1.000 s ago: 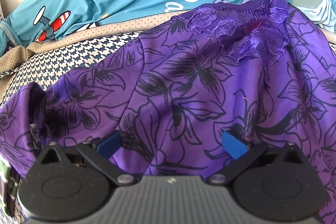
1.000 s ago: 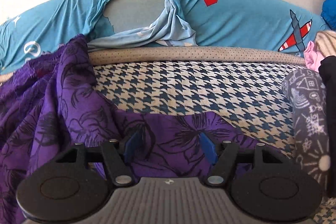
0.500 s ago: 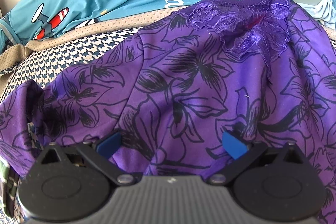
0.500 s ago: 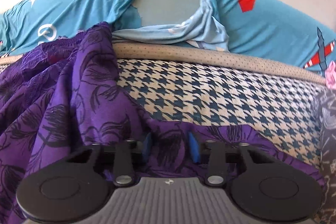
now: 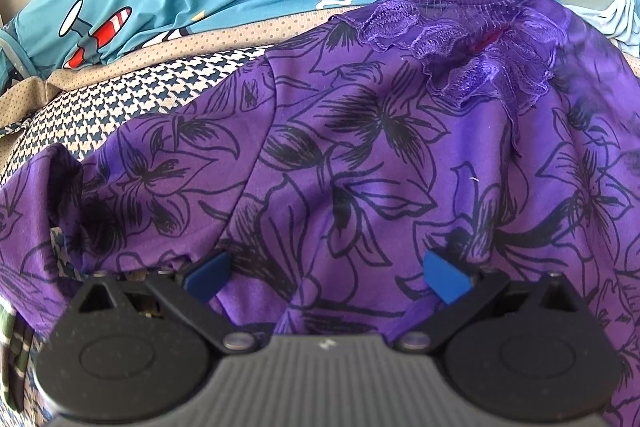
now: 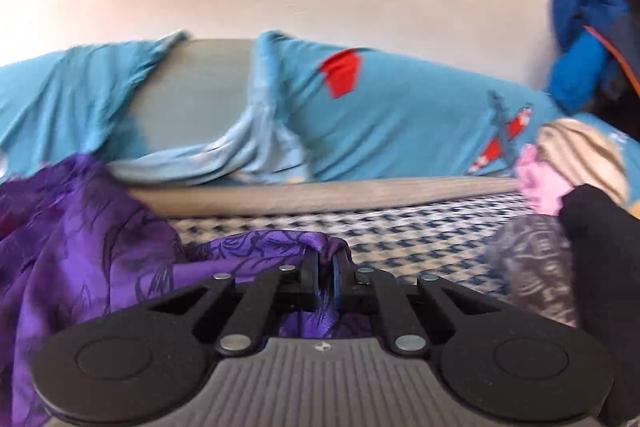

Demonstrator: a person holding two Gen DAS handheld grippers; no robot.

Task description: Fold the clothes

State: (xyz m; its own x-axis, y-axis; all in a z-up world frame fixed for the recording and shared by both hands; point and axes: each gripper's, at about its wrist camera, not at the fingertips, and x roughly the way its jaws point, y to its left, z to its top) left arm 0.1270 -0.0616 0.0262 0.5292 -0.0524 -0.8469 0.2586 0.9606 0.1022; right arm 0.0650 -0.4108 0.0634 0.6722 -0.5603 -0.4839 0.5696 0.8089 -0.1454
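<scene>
Right wrist: one tool (image 6: 326,277) pinching one purple garment (image 6: 80,247)

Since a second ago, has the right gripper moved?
Yes. The right gripper has closed on the purple floral garment and lifted: the wall fills more of its view, and the beige cushion edge sits lower.

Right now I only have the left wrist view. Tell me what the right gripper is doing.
Observer: The right gripper is shut on an edge of the purple floral garment.
Operator: Report what lies to its right.
Observer: A pink cloth and a striped beige one, near the houndstooth cover.
Operator: Confirm the left is free.
Observer: The left gripper is open, fingers apart over the garment.
</scene>
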